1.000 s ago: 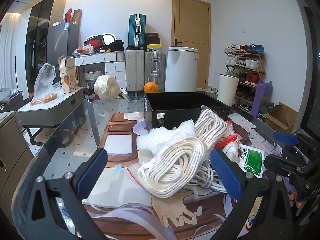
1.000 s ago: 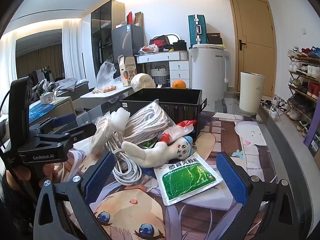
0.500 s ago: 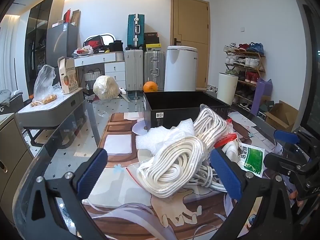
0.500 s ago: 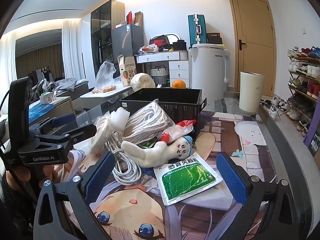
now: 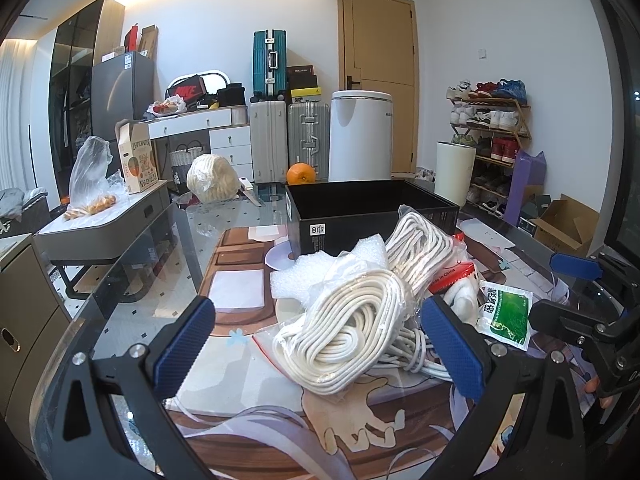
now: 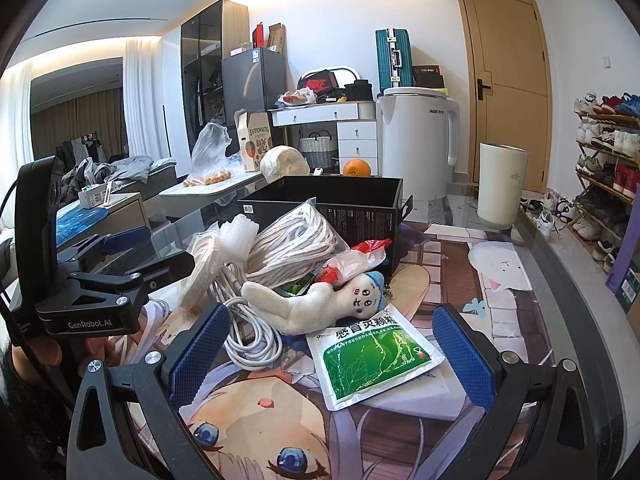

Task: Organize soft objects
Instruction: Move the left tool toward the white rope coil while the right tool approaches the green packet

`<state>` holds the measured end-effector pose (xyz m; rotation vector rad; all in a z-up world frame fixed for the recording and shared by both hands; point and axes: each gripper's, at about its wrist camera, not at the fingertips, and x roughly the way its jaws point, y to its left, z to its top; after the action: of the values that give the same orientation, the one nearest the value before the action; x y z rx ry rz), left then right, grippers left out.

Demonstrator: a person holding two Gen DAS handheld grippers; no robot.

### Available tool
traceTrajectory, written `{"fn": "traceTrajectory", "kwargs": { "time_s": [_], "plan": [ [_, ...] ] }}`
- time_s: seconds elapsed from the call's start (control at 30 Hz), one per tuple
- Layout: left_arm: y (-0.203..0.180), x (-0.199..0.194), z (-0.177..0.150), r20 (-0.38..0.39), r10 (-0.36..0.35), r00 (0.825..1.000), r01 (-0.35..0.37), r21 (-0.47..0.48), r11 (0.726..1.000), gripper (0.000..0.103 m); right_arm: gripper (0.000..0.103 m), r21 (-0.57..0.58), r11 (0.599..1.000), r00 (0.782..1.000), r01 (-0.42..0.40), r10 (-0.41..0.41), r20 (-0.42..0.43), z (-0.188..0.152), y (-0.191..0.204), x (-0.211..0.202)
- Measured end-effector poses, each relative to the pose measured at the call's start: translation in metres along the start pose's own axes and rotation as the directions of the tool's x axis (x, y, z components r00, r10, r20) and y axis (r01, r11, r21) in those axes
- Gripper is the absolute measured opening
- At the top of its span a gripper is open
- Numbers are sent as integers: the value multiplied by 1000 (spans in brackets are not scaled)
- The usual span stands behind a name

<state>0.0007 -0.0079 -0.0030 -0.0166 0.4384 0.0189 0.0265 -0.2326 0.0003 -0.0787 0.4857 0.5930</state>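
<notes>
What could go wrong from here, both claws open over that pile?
1. The loose white cable runs under the bagged rope coils; lifting either may drag the other.
2. The plush toy overlaps the green sachet; a wide right claw grasp might take both.
3. Slippery bag plastic may slide from the left claw.

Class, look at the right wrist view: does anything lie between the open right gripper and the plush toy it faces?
Partly. The green sachet lies flat between the right gripper and the plush toy, touching the toy's head end. The white cable crowds the left finger's side. The toy's upper side is uncovered.
</notes>
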Motion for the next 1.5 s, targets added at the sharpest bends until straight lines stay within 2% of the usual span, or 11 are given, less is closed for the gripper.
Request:
{"fn": "traceTrajectory", "kwargs": {
  "time_s": [0.83,1.5],
  "plan": [
    [-1,1,-1,0,1,1000,-1,1,1000,103,103,1,1000,1000,0,0,-5,0,-1,-2],
    [-2,4,-1,-19,1,1000,-1,9,1000,103,103,-19,1000,999,13,-14,-52,6,-1,6]
  ]
}}
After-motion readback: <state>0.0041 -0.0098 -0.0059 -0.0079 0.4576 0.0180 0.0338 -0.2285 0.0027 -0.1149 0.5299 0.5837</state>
